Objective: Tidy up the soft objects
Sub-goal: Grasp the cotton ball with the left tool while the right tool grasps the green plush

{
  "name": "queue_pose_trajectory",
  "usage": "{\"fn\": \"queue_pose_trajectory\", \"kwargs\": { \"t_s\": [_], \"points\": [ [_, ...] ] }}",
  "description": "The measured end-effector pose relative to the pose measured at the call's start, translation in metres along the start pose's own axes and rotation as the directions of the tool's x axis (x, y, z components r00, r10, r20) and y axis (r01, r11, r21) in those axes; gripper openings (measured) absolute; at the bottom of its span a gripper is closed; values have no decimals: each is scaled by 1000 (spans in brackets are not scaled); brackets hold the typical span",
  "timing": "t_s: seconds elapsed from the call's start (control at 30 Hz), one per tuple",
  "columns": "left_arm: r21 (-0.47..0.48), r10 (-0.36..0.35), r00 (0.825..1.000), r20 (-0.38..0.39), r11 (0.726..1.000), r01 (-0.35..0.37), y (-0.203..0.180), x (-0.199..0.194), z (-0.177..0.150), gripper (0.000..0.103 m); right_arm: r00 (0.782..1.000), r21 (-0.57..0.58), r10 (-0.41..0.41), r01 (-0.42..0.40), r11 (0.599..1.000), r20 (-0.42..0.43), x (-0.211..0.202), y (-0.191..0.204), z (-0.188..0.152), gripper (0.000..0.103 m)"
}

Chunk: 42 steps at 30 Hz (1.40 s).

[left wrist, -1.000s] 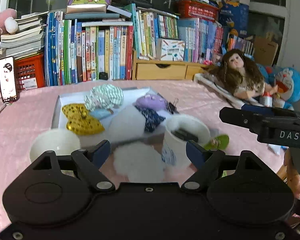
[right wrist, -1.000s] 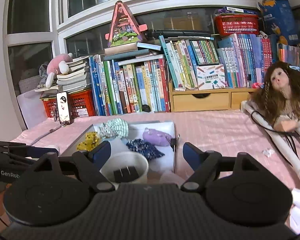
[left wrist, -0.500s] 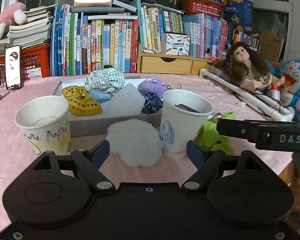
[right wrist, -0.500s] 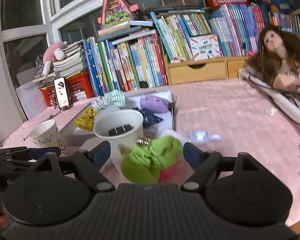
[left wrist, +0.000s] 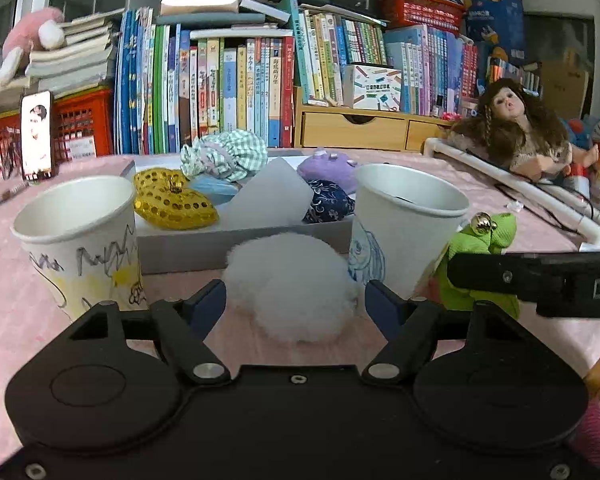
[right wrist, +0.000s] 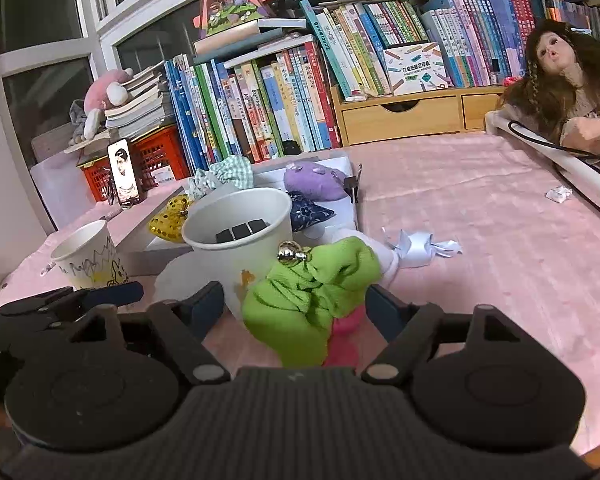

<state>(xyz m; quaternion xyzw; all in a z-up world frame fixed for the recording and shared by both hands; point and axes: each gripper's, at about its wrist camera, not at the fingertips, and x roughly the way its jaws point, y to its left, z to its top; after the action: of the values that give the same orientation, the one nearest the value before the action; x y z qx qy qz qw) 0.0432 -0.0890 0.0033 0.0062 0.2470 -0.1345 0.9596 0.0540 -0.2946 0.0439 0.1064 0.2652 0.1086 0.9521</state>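
Landmark: right cup point(left wrist: 406, 232), the paper cup with black blocks inside, standing on the pink table point(right wrist: 500, 220).

Left gripper point(left wrist: 294, 298): jaws spread wide, holding nothing. White puff point(left wrist: 294, 284) lies on the table between the fingers, just left of the right cup. Whether the pads touch it, can't tell; there looks to be a small gap on each side.

Right gripper point(right wrist: 294, 300): jaws also spread, nothing clamped. Green toy point(right wrist: 310, 292) with a small bell point(right wrist: 290, 251) sits between the fingers, just right of the right cup and touching or nearly touching its wall. A pink part shows under its right side. The fingers look clear of the cloth on both sides.

Left cup point(left wrist: 80, 240) with scribbles stands well left of the right cup, with the puff between them.

Tray point(left wrist: 240, 236) is right behind the right cup and holds a gold heart point(left wrist: 172, 204), green check scrunchie point(left wrist: 226, 156), purple toy point(left wrist: 328, 166), dark floral pouch point(left wrist: 328, 202) and a grey sheet point(left wrist: 272, 196).

Crumpled paper point(right wrist: 420, 246) lies to the right of the right cup, beyond the green toy.
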Motion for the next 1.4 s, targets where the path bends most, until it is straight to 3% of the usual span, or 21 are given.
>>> {"fn": "queue_pose_trajectory", "kwargs": {
  "t_s": [0.4, 0.47, 0.53, 0.67, 1.0, 1.4],
  "points": [
    [1, -1, 1000, -29, 1000, 1, 2, 12, -6, 60, 999, -61, -33, 33, 998, -4, 1, 10, -5, 42],
    [1, -5, 999, -41, 1000, 5, 2, 15, -7, 54, 999, -73, -41, 41, 997, -3, 1, 12, -4, 35],
    [-7, -26, 998, -50, 1000, 26, 2, 15, -7, 45, 999, -84, -45, 45, 995, 2, 0, 15, -5, 33],
    [7, -22, 999, -50, 1000, 22, -1, 13, -5, 43, 998, -102, -57, 58, 993, 13, -2, 19, -4, 29],
    [11, -1, 1000, 12, 1000, 1, -2, -14, 12, 40, 991, -96, -83, 93, 991, 101, -26, 20, 11, 27],
    [-3, -29, 998, 47, 1000, 29, 3, -38, 54, 37, 981, -82, -77, 93, 992, 176, -40, 18, 46, 27]
  ]
}}
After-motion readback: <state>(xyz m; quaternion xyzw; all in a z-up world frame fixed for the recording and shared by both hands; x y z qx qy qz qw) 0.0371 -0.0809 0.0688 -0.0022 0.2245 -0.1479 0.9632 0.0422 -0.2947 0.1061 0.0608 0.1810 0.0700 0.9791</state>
